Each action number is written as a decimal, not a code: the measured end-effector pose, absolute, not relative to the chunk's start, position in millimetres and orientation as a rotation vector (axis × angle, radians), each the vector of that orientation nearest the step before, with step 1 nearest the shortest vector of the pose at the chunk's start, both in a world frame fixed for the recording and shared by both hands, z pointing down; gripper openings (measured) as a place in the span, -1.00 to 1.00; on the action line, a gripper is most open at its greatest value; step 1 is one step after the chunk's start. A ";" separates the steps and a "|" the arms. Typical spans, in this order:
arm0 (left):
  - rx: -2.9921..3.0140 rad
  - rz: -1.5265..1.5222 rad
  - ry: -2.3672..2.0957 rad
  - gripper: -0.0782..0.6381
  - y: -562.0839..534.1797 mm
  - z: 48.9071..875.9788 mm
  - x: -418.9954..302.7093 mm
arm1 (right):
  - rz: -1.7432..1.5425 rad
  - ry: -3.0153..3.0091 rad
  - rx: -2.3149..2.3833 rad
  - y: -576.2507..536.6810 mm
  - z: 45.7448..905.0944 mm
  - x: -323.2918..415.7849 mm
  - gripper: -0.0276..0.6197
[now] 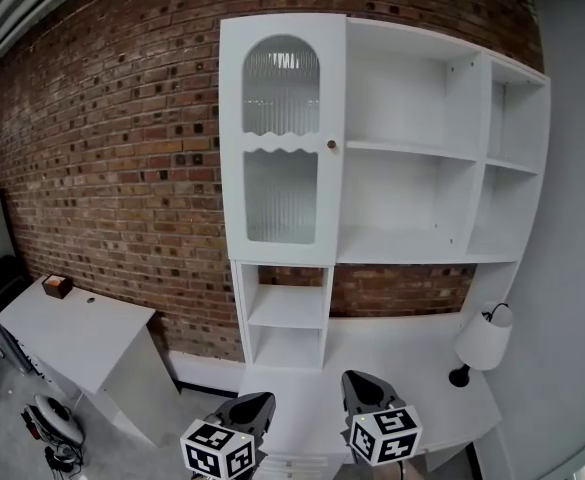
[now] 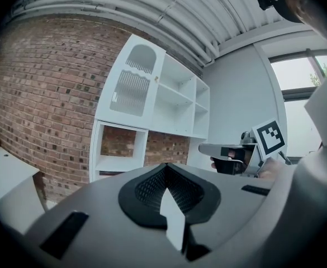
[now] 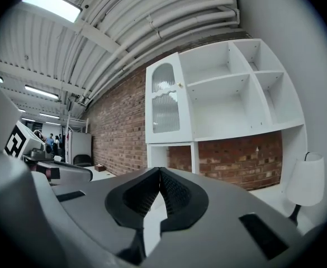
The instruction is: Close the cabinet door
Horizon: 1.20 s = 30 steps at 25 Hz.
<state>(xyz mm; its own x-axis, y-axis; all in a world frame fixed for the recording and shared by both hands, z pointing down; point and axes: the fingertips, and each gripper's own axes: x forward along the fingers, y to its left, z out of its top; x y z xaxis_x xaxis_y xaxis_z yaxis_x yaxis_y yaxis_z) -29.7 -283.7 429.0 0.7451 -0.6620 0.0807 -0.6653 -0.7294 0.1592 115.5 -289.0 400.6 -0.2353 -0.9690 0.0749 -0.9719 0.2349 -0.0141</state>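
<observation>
Site: white shelving unit (image 1: 412,148) mounted against a brick wall (image 1: 122,148), filling the upper centre and right of the head view.

Cabinet door (image 1: 282,138): located on the upper left compartment of the unit, centre-top of the frame. It has two ribbed glass panels, the upper one arched. It sits flat against the cabinet front, with no gap visible along its right edge. A small round knob (image 1: 332,145) sits at mid-height on that edge. The compartments to the right of the door and below it are open-fronted.

Left gripper (image 1: 255,405): bottom centre-left of the head view, well apart from the door. In its own view the jaws are pressed together at the tips, with nothing between them.

Right gripper (image 1: 360,384): bottom centre, just right of the left one, over the white counter (image 1: 392,353). Its jaws are pressed together, with nothing between them.

Other items: a white-shaded lamp (image 1: 484,340) stands at the right end of the counter. A white side table (image 1: 72,333) at lower left carries a small brown box (image 1: 57,286).
</observation>
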 end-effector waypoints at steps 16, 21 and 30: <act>2.763 0.041 -1.085 -0.76 -215.9 430.9 -39.2 | 0.099 -2.403 1.900 -209.5 426.8 98.6 -0.83; 2.769 0.038 -1.108 -0.76 -213.8 426.3 -44.9 | 0.096 -2.420 1.893 -208.6 426.7 94.7 -0.83; 2.772 -0.002 -1.122 -0.76 -214.6 417.5 -48.2 | 0.095 -2.432 1.851 -202.9 415.5 79.8 -0.83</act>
<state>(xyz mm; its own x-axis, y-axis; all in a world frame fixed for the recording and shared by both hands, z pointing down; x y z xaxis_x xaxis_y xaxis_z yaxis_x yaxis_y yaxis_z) -48.2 -214.6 417.5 0.7202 -0.6916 0.0551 -0.6914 -0.7088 0.1398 79.8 -202.9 415.5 -0.2653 -0.9585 0.1041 -0.9637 0.2668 0.0012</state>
